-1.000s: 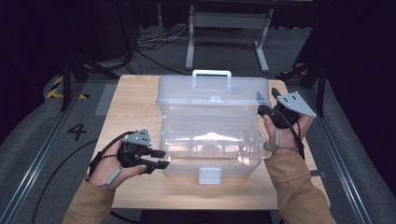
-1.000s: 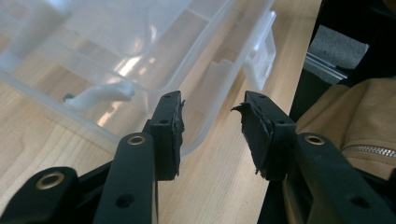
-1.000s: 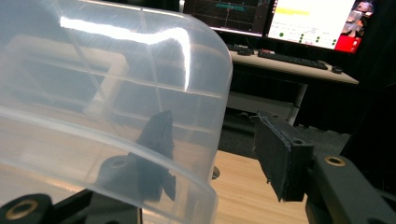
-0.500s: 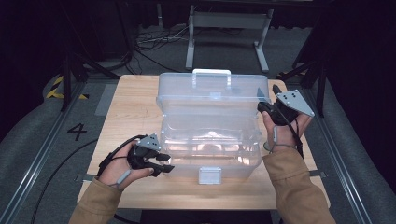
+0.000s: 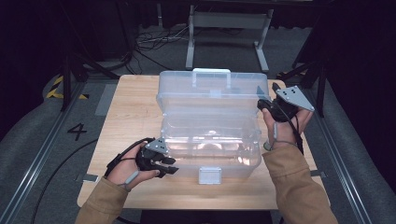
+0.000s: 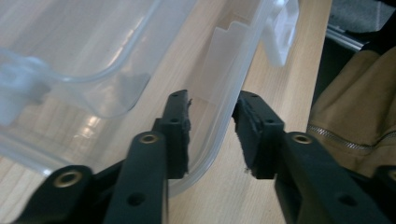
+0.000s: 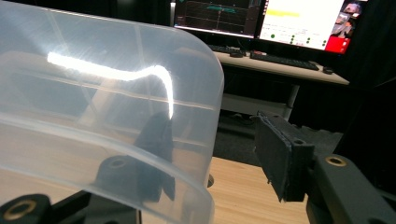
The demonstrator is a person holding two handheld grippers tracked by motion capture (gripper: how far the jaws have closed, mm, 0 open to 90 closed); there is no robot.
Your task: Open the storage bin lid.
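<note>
We straddle the front-left corner wall of the clear plastic lidded storage box (image 5: 210, 135) on the wooden table (image 5: 135, 107) with our left gripper (image 6: 212, 121), jaws just closing, pads not pressing; our right gripper (image 5: 267, 103) stands part open across the raised lid's edge

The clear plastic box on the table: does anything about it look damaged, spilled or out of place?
Nothing stands out. The clear box sits squarely on the wooden table, its lid raised and whole, with no cracks or spills visible. The left tongs straddle its front corner wall; the right tongs straddle the lid's edge.
</note>
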